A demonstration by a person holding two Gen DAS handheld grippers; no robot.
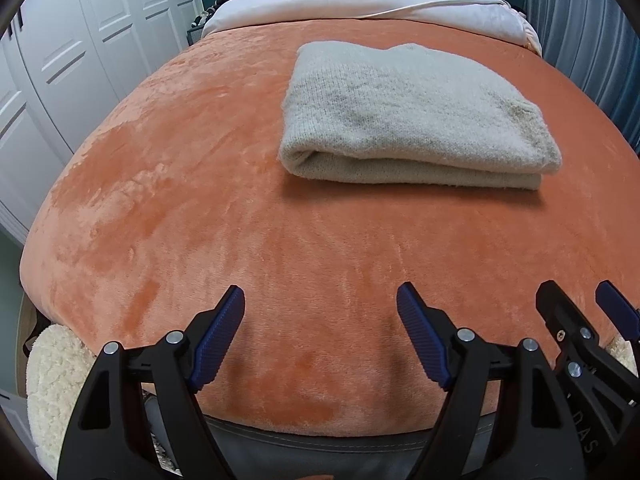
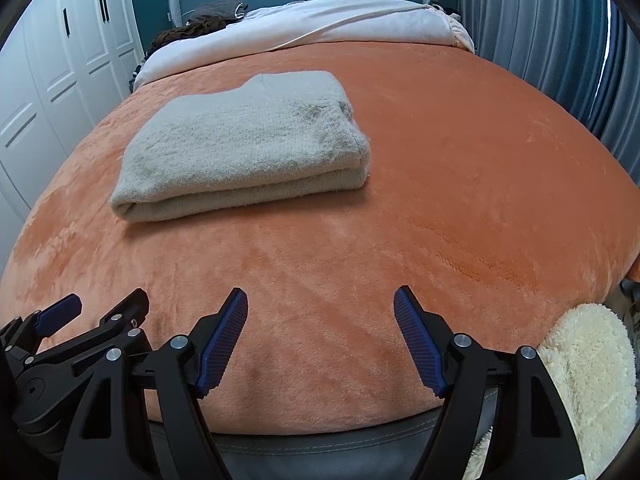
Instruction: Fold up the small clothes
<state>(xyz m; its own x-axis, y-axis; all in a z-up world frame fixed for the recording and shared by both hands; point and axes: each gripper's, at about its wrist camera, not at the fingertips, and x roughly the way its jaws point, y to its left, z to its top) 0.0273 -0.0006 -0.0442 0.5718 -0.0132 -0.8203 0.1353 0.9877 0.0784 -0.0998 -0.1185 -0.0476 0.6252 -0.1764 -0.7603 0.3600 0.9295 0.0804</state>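
A pale grey knitted garment (image 1: 408,112) lies folded into a thick rectangle on the orange blanket (image 1: 200,200); it also shows in the right wrist view (image 2: 240,144). My left gripper (image 1: 320,304) is open and empty, held over the blanket's near edge, well short of the garment. My right gripper (image 2: 320,304) is open and empty too, beside the left one, with the garment ahead and to its left. The right gripper (image 1: 580,304) shows at the right edge of the left wrist view, and the left gripper (image 2: 100,308) at the left edge of the right wrist view.
A white duvet (image 2: 320,24) and dark clothes (image 2: 208,20) lie at the head of the bed. White wardrobe doors (image 1: 60,60) stand to the left, blue curtains (image 2: 560,40) to the right. Cream fleecy cloth (image 2: 592,380) hangs by the bed's near edge.
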